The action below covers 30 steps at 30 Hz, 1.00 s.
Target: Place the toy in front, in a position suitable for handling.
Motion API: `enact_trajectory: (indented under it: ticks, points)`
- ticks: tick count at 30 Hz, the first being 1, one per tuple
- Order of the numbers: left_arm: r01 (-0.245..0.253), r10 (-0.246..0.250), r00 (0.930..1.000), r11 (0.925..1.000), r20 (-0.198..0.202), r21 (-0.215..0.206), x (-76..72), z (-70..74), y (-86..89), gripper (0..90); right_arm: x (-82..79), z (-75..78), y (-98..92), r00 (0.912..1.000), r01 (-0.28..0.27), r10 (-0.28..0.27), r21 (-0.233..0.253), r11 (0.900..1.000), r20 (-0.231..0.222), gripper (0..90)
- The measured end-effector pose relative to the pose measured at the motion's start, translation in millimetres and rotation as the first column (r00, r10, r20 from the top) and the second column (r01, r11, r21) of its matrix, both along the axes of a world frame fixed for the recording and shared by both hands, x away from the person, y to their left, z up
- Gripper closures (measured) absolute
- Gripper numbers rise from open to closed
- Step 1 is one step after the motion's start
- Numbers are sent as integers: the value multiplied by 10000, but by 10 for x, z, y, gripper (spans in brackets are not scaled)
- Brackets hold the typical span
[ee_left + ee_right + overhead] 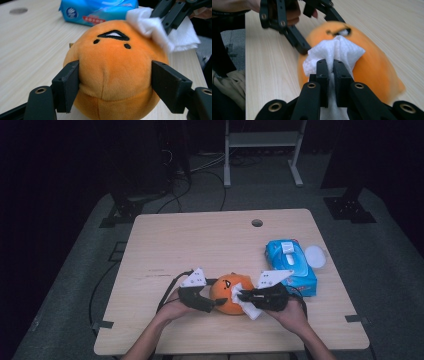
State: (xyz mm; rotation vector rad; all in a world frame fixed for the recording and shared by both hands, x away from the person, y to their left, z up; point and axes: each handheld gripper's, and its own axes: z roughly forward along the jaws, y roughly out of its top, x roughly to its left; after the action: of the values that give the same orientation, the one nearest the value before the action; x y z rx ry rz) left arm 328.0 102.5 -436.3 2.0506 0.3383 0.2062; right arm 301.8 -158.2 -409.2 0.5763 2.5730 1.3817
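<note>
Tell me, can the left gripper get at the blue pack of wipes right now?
Probably not as things stand. The left gripper has its fingers clamped on the orange plush toy, and the blue pack of wipes lies beyond the toy and the right gripper, which holds a white wipe.

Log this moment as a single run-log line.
left gripper: shut on orange plush toy | right gripper: shut on white wipe, pressed to toy | wipes pack: on table, right of toy

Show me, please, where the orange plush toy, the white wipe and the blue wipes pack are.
orange plush toy (pixel 112 67): left gripper view, on its front below the face.
white wipe (pixel 337 51): right gripper view, on its bunched top.
blue wipes pack (pixel 292 265): high view, on its top.
</note>
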Motion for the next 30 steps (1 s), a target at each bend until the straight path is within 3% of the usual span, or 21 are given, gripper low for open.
enact_trajectory:
  ticks: [4, 7, 10, 12, 15, 18, 20, 22, 26, 30]
  points:
    - [104, -123, 9986, 9992, 513, 384, -60, 14, -56, 263, -18, 24, 113, 9997, -107, 104, 130, 9999, 230, 835]
    - [88, -100, 9992, 9995, 390, 319, -48, -3, -39, 264, 7, 45, 97, 9984, 392, -397, 148, 9991, 391, 835]
    - [150, -159, 9993, 9995, 343, 264, -34, -11, -24, 263, 80, 32, -41, 9938, 1054, -1061, 225, 9942, 329, 834]
    - [163, -168, 9995, 9997, 251, 176, -21, -23, -12, 261, 99, 20, -86, 9922, 1215, -1221, 246, 9923, 247, 833]
    - [75, -75, 10000, 10000, -48, 37, -8, -28, -8, 226, 147, -24, -205, 9894, 1454, -1453, 238, 9891, -32, 833]
    - [-116, 70, 9963, 9985, -861, -533, 15, -1, -17, 156, 142, -52, -263, 9895, 1428, -1424, 152, 9896, -258, 834]
    - [-418, 358, 9939, 9976, -1047, -559, 24, 12, -37, 142, 116, -51, -249, 9912, 1302, -1300, 86, 9914, -248, 834]
    - [-623, 603, 9945, 9978, -851, -209, 19, -2, -58, 159, 65, -44, -185, 9956, 895, -890, 137, 9959, -299, 834]
    - [-553, 544, 9974, 9983, -477, -178, -16, -18, -69, 230, -38, 10, 4, 9992, 388, -388, -8, 9992, 40, 834]
    - [-248, 233, 9988, 9990, 424, 361, -114, -2, -153, 257, -62, 50, 150, 9988, 223, -223, 19, 9997, 443, 836]
